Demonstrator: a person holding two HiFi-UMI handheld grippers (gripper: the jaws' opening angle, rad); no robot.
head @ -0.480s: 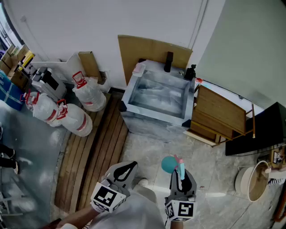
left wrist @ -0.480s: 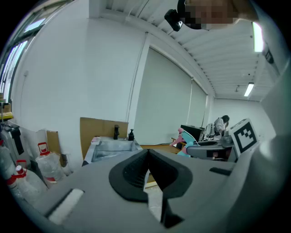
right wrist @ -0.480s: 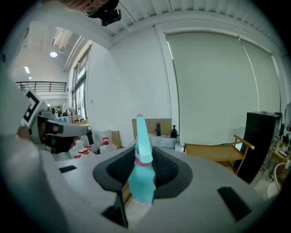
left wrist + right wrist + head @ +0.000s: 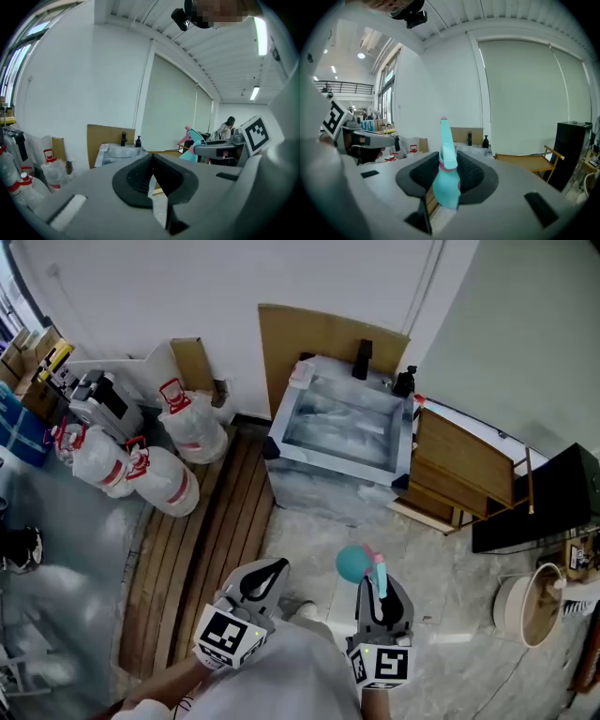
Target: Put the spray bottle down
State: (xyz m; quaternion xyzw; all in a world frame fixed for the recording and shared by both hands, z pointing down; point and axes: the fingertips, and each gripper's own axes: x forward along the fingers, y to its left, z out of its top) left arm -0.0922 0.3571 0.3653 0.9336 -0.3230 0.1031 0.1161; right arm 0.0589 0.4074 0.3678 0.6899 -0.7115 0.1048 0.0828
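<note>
A teal spray bottle [image 4: 353, 562] with a pink collar and tip is held in the air by my right gripper [image 4: 377, 592], which is shut on its neck. In the right gripper view the spray bottle [image 4: 446, 180] stands upright between the dark pads, its nozzle pointing up. My left gripper [image 4: 266, 581] hangs beside it at the lower left, shut with nothing in it; in the left gripper view the left gripper [image 4: 152, 180] shows its jaws closed together and the spray bottle [image 4: 191, 146] off to the right.
A metal sink unit [image 4: 340, 432] stands ahead against the wall, with brown cardboard [image 4: 319, 338] behind it. A wooden rack [image 4: 459, 474] and black cabinet [image 4: 544, 498] are right. White sacks [image 4: 159, 479] lie left beside wooden floor slats [image 4: 202, 554]. A bucket [image 4: 530, 610] sits at far right.
The view has shifted slightly; both grippers and the spray bottle sit a little further right and lower relative to the sink. The grip on the bottle is unchanged.
</note>
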